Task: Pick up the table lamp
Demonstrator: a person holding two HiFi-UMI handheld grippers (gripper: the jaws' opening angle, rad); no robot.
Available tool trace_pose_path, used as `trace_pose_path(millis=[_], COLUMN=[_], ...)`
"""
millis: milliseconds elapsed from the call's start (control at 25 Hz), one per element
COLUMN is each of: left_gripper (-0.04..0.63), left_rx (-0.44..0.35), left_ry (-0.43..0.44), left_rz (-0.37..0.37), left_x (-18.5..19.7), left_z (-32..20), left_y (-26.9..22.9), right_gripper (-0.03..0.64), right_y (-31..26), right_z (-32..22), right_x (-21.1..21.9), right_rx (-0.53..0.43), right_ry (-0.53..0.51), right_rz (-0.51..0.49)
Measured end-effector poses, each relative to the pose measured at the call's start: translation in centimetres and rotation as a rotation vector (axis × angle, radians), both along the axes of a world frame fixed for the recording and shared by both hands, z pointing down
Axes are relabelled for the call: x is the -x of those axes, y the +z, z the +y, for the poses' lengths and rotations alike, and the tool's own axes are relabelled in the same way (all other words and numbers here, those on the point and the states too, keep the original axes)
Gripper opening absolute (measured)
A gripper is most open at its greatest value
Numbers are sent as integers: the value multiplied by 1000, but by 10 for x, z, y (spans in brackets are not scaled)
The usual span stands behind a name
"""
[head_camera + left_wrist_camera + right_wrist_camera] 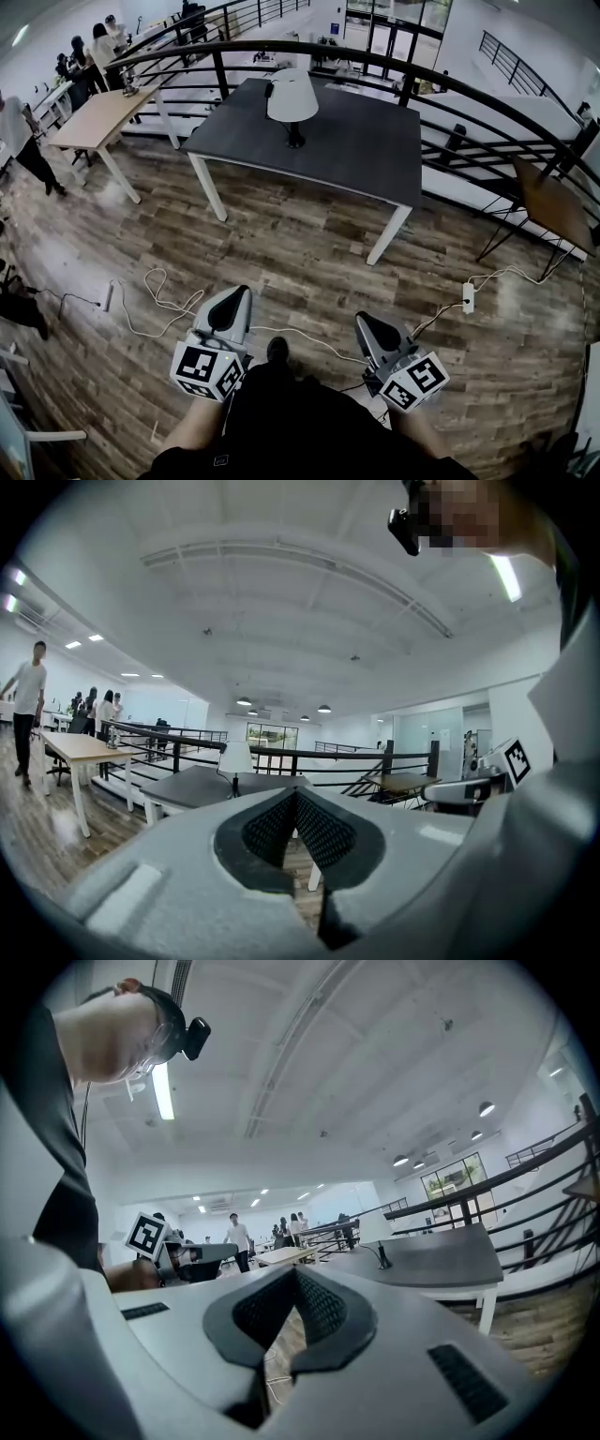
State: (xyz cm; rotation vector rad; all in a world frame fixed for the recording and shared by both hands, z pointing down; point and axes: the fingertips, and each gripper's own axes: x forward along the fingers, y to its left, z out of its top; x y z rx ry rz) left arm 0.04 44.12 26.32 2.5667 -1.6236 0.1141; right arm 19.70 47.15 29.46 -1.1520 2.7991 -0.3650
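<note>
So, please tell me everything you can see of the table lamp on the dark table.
The table lamp has a white, cone-shaped shade, wider at the bottom, which looks like fabric or paper. The shade sits on a thin dark stem with a small dark base. The lamp stands upright on the far left part of the dark grey table and does not look lit. Only the table touches it. A cord cannot be made out clearly.

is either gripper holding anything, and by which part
Nothing is held. The left gripper and the right gripper are both shut and empty; the table lamp stands untouched on the dark table, well away.
</note>
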Motion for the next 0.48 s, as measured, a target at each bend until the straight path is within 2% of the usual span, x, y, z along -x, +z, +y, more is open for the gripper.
trace_pose_path(millis=[240, 480], left_gripper=[5, 5], left_rx=[-10, -21], left_ry=[17, 54], left_rz=[14, 30], left_x=[2, 3], left_z=[-38, -108], left_y=[6, 9], right_gripper=[14, 14], right_y=[7, 8], right_z=[-33, -97], right_x=[4, 10], right_rx=[9, 11], right_ry=[12, 38], right_rz=[2, 9])
